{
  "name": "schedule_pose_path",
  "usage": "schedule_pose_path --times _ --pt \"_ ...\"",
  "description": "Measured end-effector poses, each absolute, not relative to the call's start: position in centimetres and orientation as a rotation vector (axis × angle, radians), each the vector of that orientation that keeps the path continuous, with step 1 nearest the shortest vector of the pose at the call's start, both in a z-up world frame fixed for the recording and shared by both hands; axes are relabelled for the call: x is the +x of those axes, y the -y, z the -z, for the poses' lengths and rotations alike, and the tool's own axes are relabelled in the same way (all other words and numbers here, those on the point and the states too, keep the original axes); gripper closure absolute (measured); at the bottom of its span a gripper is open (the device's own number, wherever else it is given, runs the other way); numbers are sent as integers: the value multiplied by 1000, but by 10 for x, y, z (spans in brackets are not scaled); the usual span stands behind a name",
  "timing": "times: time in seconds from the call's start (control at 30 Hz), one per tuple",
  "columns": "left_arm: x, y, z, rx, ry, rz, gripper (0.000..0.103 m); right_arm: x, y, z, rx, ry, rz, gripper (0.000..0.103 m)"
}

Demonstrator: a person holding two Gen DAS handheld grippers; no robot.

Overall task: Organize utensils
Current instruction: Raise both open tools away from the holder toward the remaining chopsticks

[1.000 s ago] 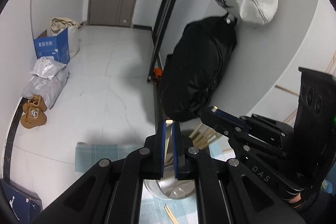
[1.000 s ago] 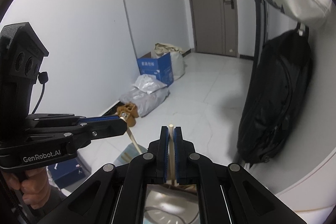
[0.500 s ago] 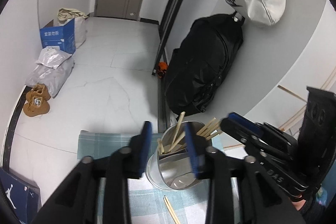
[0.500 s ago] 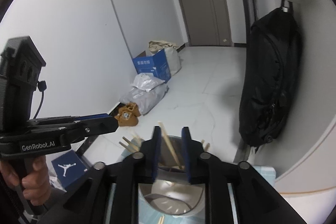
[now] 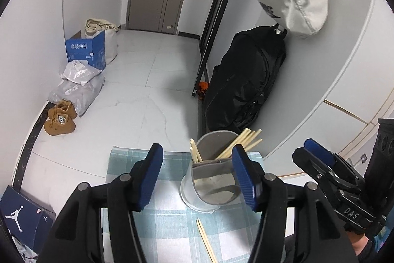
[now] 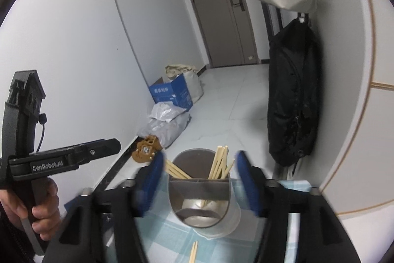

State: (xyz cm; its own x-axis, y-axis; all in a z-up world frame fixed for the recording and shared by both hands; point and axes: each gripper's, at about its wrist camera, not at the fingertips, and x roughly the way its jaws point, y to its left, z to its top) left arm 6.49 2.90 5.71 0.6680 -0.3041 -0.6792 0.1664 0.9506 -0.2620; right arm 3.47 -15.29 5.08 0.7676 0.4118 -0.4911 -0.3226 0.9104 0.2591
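Right wrist: metal holder (image 6: 204, 199) sits between opening right tongs (image 6: 198, 183), untouched.

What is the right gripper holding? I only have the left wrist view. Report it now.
Observer: Nothing. The right gripper is empty and its jaws are opening. The metal holder of chopsticks stands just beyond them.
Operator: Tell me what carries the left gripper.
Observer: A bare hand is wrapped around the handle of the left gripper, at the lower left of the right wrist view.
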Motion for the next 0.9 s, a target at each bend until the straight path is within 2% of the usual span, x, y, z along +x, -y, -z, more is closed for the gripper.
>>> schedule_pose_path --times 0.23,0.33,0.37,0.9 --pt "40 -21 -59 -147 -770 241 48 3 154 -53 176 -541 -388 28" --pt "29 -20 -55 -141 -759 234 36 -13 153 -50 170 -525 -378 26" --pt "26 -20 -55 -142 -754 231 35 -16 153 -48 172 -524 -375 26" --pt "-1 -12 -20 -107 -757 178 34 -53 158 -8 188 -567 -375 24"
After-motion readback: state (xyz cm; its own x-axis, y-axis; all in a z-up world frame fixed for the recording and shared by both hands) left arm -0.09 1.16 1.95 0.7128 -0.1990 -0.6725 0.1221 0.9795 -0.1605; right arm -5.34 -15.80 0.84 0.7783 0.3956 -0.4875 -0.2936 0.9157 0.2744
